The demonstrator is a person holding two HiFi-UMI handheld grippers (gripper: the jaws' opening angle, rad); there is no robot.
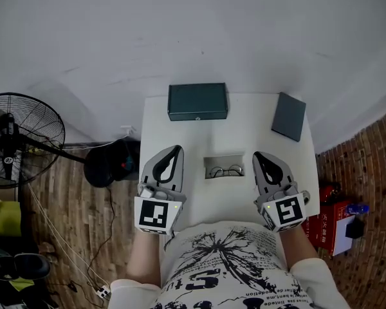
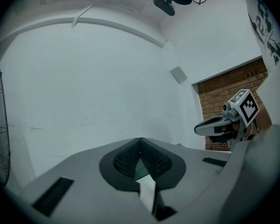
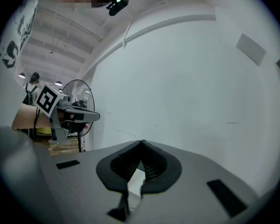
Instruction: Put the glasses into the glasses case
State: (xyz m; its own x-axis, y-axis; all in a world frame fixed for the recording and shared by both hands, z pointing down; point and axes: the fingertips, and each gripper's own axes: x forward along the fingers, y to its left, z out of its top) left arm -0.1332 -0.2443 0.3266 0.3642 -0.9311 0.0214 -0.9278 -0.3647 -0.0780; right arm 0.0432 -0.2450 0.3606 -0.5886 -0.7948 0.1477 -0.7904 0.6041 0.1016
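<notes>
The left gripper and right gripper hover over the white table's near edge, each with its jaws pressed together on nothing. The glasses lie between the two tips on a small grey mat. Beyond them, at the table's far edge ahead of the left gripper, stands the closed dark green glasses case.

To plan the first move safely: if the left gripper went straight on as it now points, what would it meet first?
Most likely the green case at the far edge of the table; the left gripper points at its left part. Height is unclear, so it might pass above it.
</notes>
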